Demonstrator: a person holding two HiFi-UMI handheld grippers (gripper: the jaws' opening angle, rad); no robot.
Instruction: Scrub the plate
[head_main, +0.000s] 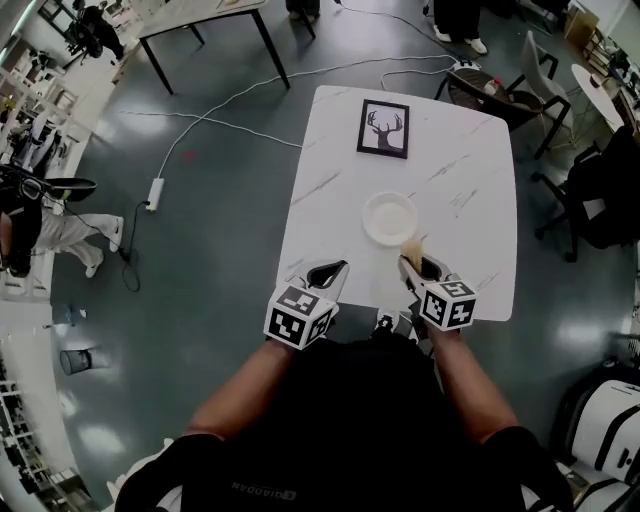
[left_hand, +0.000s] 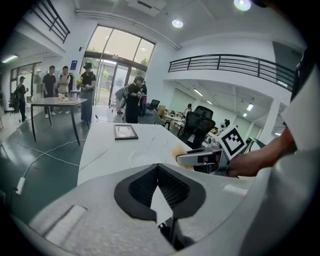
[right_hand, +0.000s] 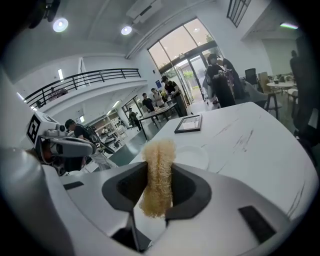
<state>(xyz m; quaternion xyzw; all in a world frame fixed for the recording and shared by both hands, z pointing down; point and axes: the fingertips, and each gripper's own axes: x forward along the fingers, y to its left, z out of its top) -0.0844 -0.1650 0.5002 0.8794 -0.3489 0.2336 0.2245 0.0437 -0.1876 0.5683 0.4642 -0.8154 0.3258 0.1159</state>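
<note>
Closest in, the left gripper (head_main: 327, 272) hovers with jaws shut on nothing, while the right gripper (head_main: 413, 268) pinches a fibrous scrubber (right_hand: 159, 165). Just beyond, the white plate (head_main: 389, 217) sits loose on the counter (head_main: 470, 200) (nothing steadies it), so scrubbing pressure would likely send it sliding.

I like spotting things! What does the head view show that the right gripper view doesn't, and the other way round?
Only the head view shows the floor cable and power strip. Only the right gripper view shows the balcony railing and ceiling lights. Both show the table, plate, framed picture, and the scrubber pinched in the right claw.
</note>
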